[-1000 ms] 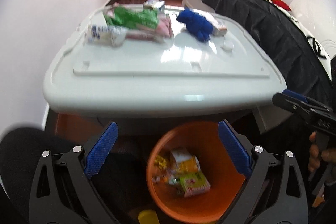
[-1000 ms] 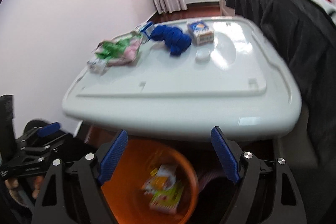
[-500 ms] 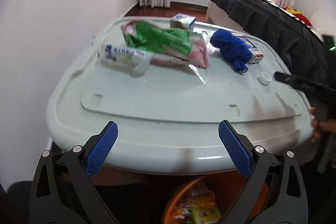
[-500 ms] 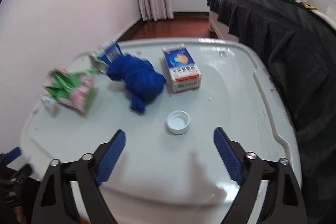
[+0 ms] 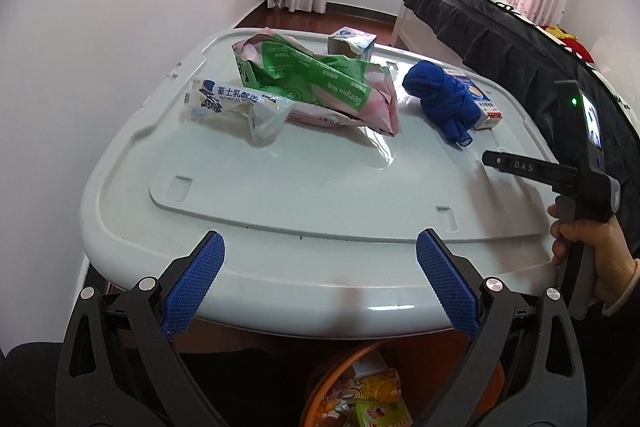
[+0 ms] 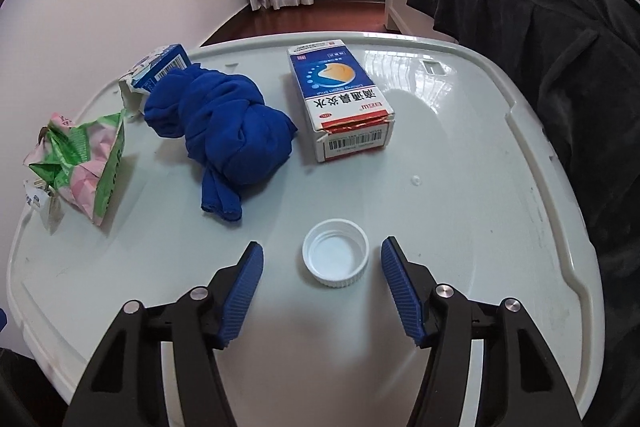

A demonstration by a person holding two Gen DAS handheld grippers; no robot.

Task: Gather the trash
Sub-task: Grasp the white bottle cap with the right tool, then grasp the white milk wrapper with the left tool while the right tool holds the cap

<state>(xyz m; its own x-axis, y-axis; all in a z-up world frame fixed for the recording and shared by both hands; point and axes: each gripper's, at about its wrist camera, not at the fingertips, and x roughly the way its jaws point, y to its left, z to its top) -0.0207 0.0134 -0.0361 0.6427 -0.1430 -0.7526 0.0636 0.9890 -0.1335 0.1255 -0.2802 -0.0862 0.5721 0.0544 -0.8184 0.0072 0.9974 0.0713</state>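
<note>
Right tool jaws closing, white cap between pads, untouched; left tool wide, empty.

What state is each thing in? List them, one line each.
Right gripper: jaws closing, not yet touching the cap between them.
Left gripper: open, empty.
White cap: lying open side up.
Blue cloth: knotted.
Blue-and-white box: lying flat.
Green wrapper: crumpled.
Orange bin: holding trash.

right gripper jaws closing, left gripper jaws wide
</note>
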